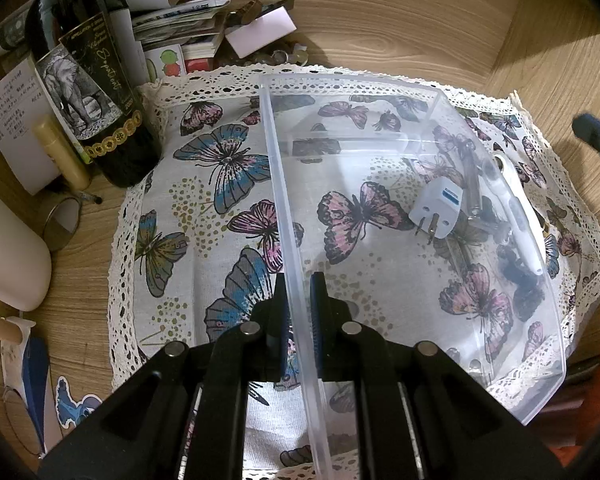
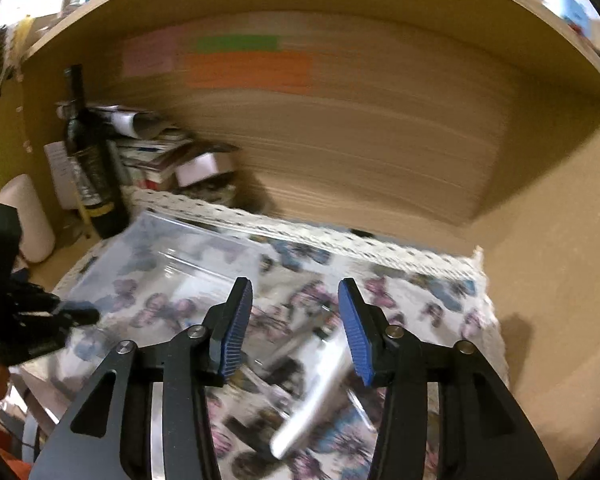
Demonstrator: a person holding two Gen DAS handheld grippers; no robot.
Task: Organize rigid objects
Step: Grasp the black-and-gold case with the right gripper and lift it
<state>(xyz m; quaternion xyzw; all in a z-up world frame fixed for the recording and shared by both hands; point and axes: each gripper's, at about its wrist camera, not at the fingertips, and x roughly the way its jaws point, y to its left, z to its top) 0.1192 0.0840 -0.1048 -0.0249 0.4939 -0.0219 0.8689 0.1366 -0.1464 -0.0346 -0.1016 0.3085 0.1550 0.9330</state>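
A clear plastic bin (image 1: 440,92) stands on a butterfly cloth (image 1: 204,184). My left gripper (image 1: 299,280) is shut on the bin's near left wall, one pad on each side of it. Inside the bin, at its right, lie a white plug adapter (image 1: 436,208), a white pen-like stick (image 1: 516,216) and a dark object (image 1: 516,276). My right gripper (image 2: 294,282) hangs open above the bin's right part with nothing between its pads. Below it the white stick (image 2: 320,380) shows blurred. One of its blue fingers (image 1: 596,136) shows at the right edge of the left wrist view.
A dark wine bottle (image 1: 88,80) stands left of the cloth beside a yellowish tube (image 1: 64,156), a round metal tin (image 1: 62,220) and a white container (image 1: 8,256). Stacked papers and booklets (image 1: 180,20) fill the back left corner. Wooden walls (image 2: 380,140) close in the back and right.
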